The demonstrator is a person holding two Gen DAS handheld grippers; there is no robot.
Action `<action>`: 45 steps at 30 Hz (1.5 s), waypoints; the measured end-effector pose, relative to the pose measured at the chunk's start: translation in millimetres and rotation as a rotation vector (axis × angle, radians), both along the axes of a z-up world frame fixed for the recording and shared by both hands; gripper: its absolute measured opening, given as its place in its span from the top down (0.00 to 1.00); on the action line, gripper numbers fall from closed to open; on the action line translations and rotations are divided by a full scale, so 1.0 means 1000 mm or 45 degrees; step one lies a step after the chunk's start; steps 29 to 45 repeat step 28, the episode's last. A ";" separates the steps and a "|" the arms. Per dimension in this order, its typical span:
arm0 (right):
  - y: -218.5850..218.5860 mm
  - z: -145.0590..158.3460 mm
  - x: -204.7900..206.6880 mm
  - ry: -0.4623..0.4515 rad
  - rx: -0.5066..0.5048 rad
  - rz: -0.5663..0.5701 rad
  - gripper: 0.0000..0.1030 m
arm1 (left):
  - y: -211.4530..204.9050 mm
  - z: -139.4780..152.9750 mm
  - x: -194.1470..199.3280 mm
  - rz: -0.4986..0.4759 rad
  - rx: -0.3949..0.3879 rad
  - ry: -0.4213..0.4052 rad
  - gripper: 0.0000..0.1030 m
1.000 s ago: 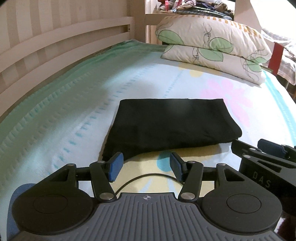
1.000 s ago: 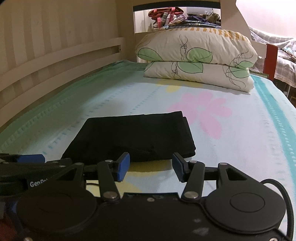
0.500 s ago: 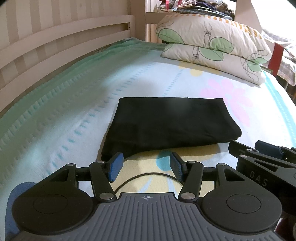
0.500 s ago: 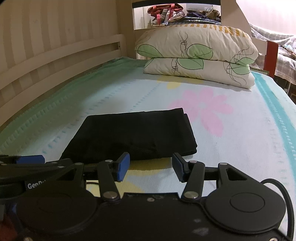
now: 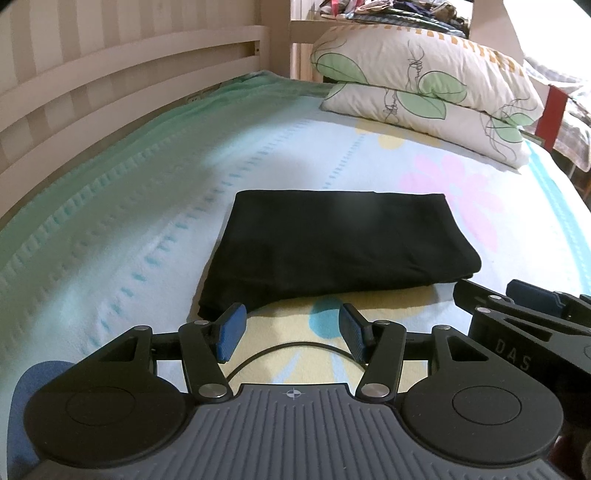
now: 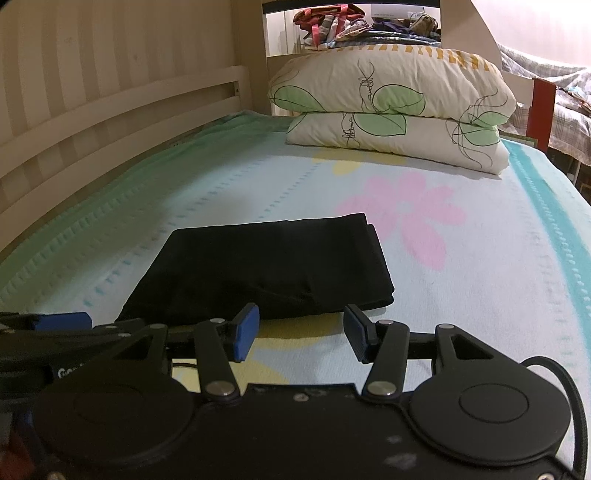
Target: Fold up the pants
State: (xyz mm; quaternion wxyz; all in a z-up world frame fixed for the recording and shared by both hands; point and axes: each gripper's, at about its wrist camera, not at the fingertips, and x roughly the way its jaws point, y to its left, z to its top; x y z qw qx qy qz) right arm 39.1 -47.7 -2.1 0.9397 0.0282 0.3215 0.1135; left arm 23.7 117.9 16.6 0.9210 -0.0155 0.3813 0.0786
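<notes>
Black pants [image 5: 332,247] lie folded into a flat rectangle on the bed sheet [image 5: 110,221]; they also show in the right wrist view [image 6: 266,269]. My left gripper [image 5: 291,334] is open and empty, just short of the pants' near edge, with its left pad at the near left corner. My right gripper [image 6: 301,332] is open and empty, just short of the near right edge. The right gripper shows at the right edge of the left wrist view [image 5: 524,306]; the left one shows at the left of the right wrist view [image 6: 55,321].
Two stacked leaf-print pillows [image 6: 395,110] lie at the head of the bed. A white slatted rail [image 5: 110,85] runs along the left side. Clothes are piled on a shelf [image 6: 351,29] behind the pillows. The bed's right edge [image 6: 554,206] drops off.
Both grippers have drawn back and risen slightly from the folded pants. The pants have not moved.
</notes>
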 end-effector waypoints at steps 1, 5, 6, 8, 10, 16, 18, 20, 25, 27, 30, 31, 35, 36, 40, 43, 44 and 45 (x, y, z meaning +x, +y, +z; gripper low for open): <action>0.000 0.000 0.000 0.000 0.001 0.001 0.48 | 0.000 0.000 0.000 -0.002 0.000 0.000 0.47; -0.001 -0.001 0.000 0.001 0.010 0.000 0.48 | -0.001 0.000 0.001 -0.003 0.005 0.010 0.47; -0.001 -0.001 0.000 0.002 0.012 -0.002 0.48 | -0.001 -0.001 0.001 -0.003 0.007 0.011 0.47; -0.001 -0.001 0.000 0.003 0.014 -0.003 0.48 | -0.001 -0.001 0.001 -0.005 0.005 0.012 0.47; 0.000 -0.002 -0.001 0.004 0.013 -0.004 0.48 | -0.002 -0.002 0.001 -0.007 0.006 0.015 0.47; -0.001 -0.004 -0.001 0.015 0.016 -0.008 0.48 | -0.002 -0.003 0.002 -0.013 0.013 0.021 0.47; -0.001 -0.005 0.000 0.018 0.019 -0.012 0.48 | -0.003 -0.003 0.001 -0.011 0.020 0.019 0.47; -0.002 -0.005 0.001 0.022 0.022 -0.015 0.48 | -0.004 -0.003 0.001 -0.012 0.024 0.017 0.47; -0.001 -0.007 0.002 0.028 0.024 -0.021 0.48 | -0.007 -0.005 0.002 -0.002 0.045 0.020 0.47; -0.001 -0.007 0.002 0.029 0.024 -0.024 0.48 | -0.007 -0.005 0.003 -0.009 0.036 0.024 0.47; -0.001 -0.007 0.002 0.030 0.024 -0.023 0.48 | -0.007 -0.006 0.003 -0.015 0.032 0.026 0.47; -0.001 -0.007 0.002 0.030 0.024 -0.023 0.48 | -0.007 -0.006 0.003 -0.015 0.032 0.026 0.47; -0.001 -0.007 0.002 0.030 0.024 -0.023 0.48 | -0.007 -0.006 0.003 -0.015 0.032 0.026 0.47; -0.001 -0.007 0.002 0.030 0.024 -0.023 0.48 | -0.007 -0.006 0.003 -0.015 0.032 0.026 0.47; -0.001 -0.007 0.002 0.030 0.024 -0.023 0.48 | -0.007 -0.006 0.003 -0.015 0.032 0.026 0.47; -0.001 -0.007 0.002 0.030 0.024 -0.023 0.48 | -0.007 -0.006 0.003 -0.015 0.032 0.026 0.47; -0.001 -0.007 0.002 0.030 0.024 -0.023 0.48 | -0.007 -0.006 0.003 -0.015 0.032 0.026 0.47; -0.001 -0.007 0.002 0.030 0.024 -0.023 0.48 | -0.007 -0.006 0.003 -0.015 0.032 0.026 0.47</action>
